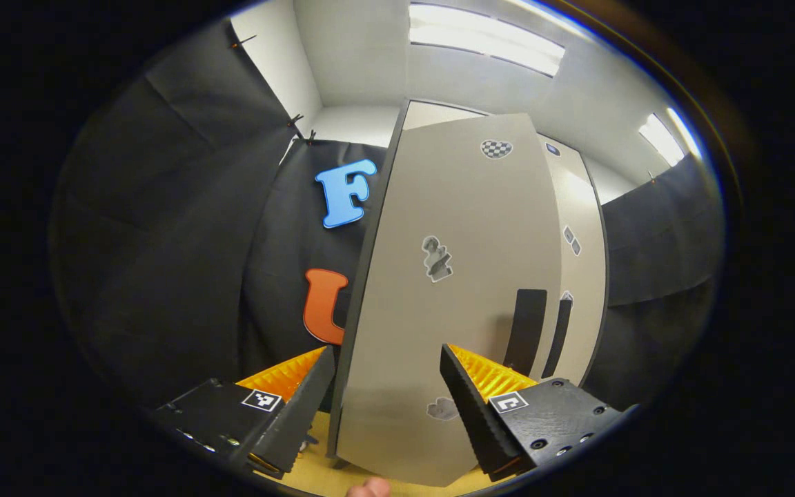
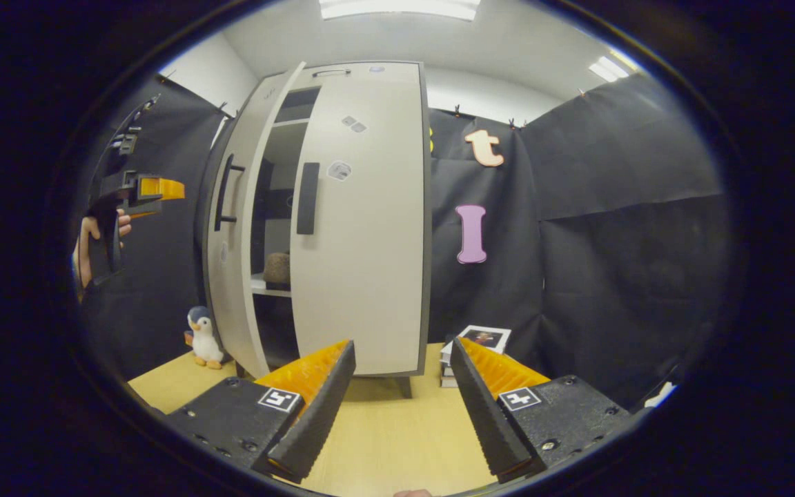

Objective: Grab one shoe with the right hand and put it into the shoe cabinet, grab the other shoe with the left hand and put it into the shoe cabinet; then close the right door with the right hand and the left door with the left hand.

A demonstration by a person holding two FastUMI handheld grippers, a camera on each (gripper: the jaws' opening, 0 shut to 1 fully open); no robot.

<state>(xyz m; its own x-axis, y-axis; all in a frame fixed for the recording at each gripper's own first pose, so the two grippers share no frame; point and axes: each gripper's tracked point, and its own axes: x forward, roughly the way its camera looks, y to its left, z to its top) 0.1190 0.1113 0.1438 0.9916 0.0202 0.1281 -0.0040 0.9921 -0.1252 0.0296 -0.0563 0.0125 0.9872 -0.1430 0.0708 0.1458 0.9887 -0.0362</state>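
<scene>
Pale grey shoe cabinet (image 2: 359,228) ahead of the right gripper (image 2: 403,386), its left door (image 2: 235,228) ajar, brown shoe (image 2: 277,269) inside; both the right and left gripper (image 1: 387,390) gape apart, empty

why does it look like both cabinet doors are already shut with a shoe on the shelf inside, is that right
Not quite. The right door is shut, but the left door is still ajar; the right gripper view shows the gap, with a shoe on the shelf inside.
</scene>
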